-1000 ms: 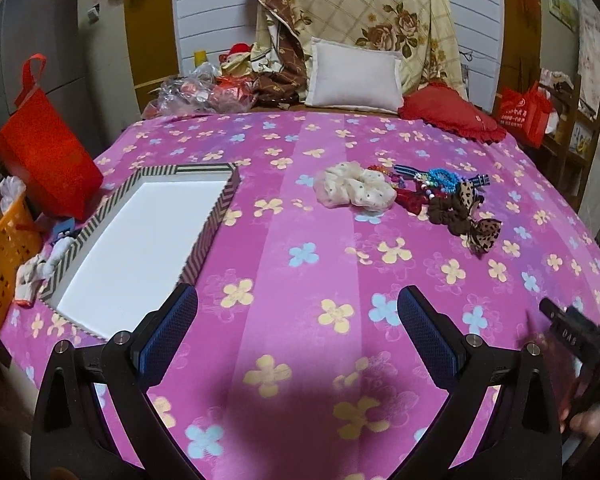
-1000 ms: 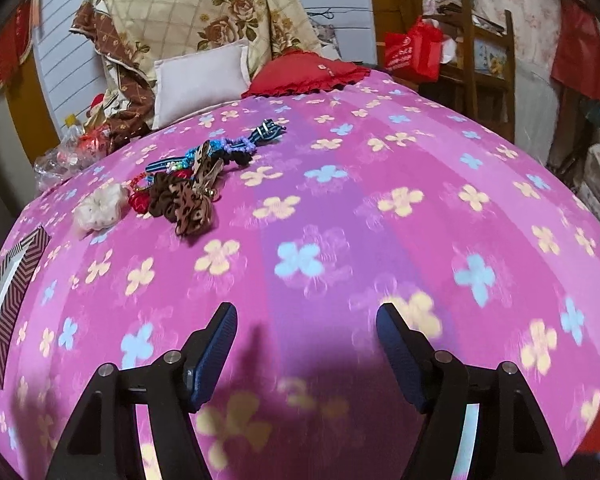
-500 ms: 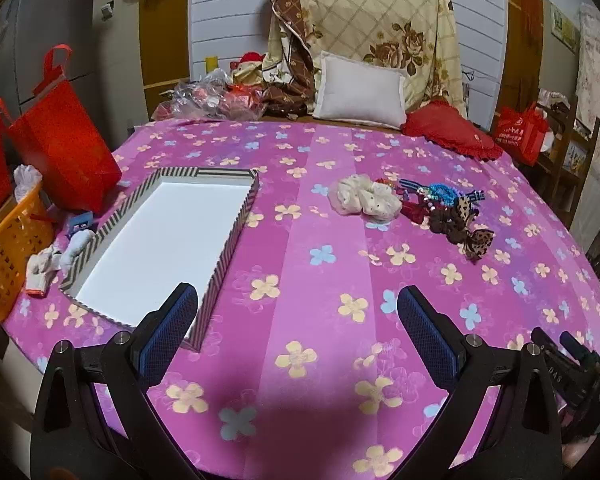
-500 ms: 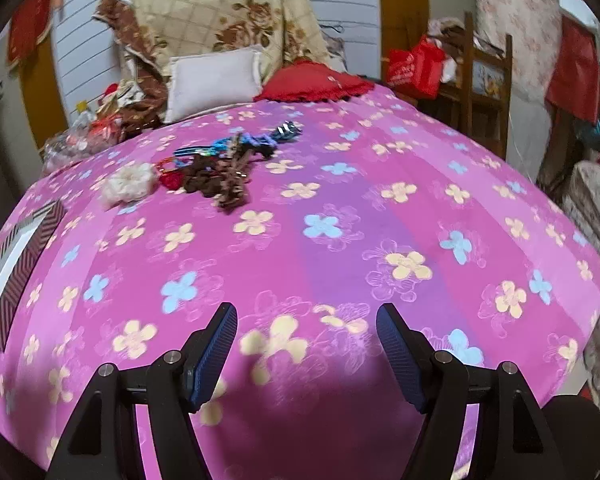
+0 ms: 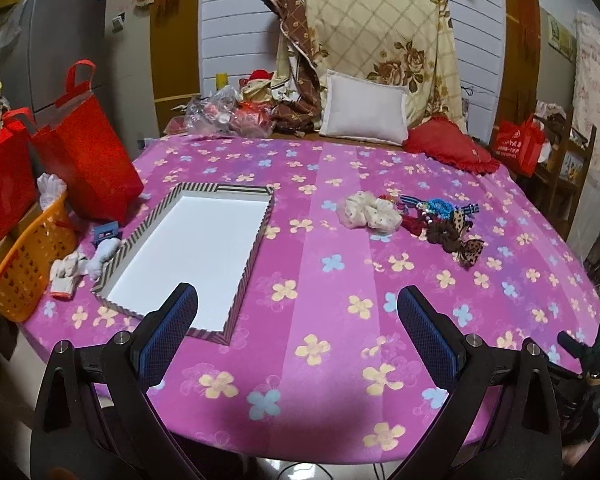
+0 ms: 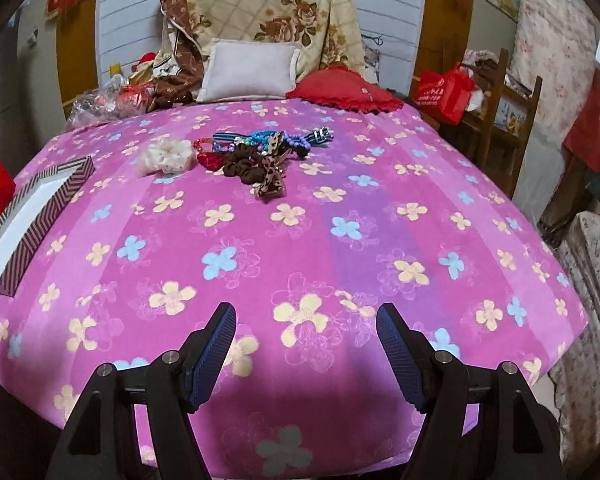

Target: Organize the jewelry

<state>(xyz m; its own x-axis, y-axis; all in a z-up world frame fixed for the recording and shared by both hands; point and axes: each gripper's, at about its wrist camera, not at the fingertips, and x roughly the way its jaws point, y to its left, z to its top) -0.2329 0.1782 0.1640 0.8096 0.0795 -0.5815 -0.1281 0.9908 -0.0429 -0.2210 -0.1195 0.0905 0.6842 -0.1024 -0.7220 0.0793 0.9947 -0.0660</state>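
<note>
Hair ties and scrunchies (image 5: 416,220) lie heaped toward the table's (image 6: 340,280) far edge, well apart from a striped tray (image 5: 188,256) (white inside) at its left edge. Left claw (image 5: 298,332) and right claw (image 6: 306,348) hover wide, holding nothing, over the near edge.

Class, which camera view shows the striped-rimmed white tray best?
The left wrist view: the whole striped-rimmed white tray shows, all four walls and the bare floor. The right wrist view catches only one corner at the picture's left edge.

Magenta flower-print tablecloth (image 5: 308,184), brown-and-cream striped tray (image 5: 242,191) with white inside, cream dotted scrunchie (image 5: 368,212), leopard-print bow (image 6: 271,184)
</note>
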